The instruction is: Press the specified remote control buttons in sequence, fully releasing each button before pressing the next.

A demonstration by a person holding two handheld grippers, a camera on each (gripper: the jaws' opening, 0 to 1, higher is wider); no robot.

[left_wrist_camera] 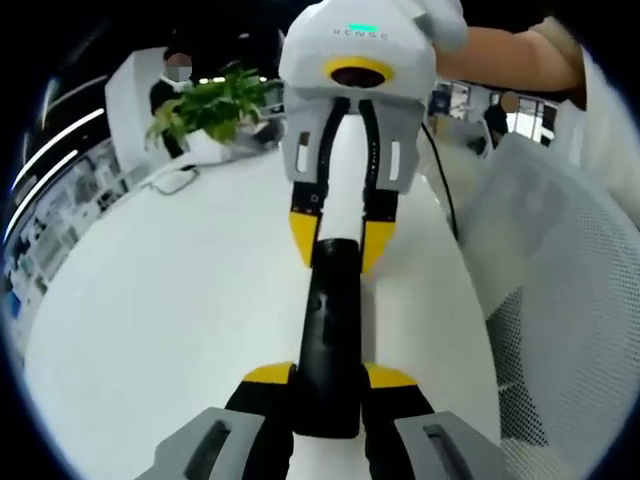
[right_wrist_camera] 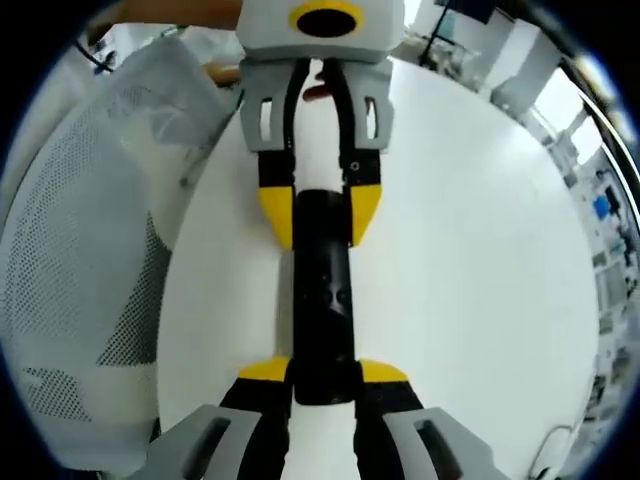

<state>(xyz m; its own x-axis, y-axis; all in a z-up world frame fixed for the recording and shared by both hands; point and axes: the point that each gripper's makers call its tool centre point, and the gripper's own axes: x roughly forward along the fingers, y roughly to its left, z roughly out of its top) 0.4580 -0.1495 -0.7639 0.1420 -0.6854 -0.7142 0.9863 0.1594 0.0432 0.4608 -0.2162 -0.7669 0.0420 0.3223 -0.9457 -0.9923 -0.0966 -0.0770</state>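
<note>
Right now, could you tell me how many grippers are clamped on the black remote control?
2. The left gripper holds one end of the remote control; the right gripper holds the opposite end, above the white table.

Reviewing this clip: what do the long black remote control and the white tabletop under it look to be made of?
The long black remote control looks like hard plastic with a fairly glossy finish: soft highlights run along its smooth body. The white tabletop looks like a smooth laminate or painted board, matte to satin, evenly white with no grain; the exact material can't be told. Both grippers, left and right, clamp the remote's ends.
</note>
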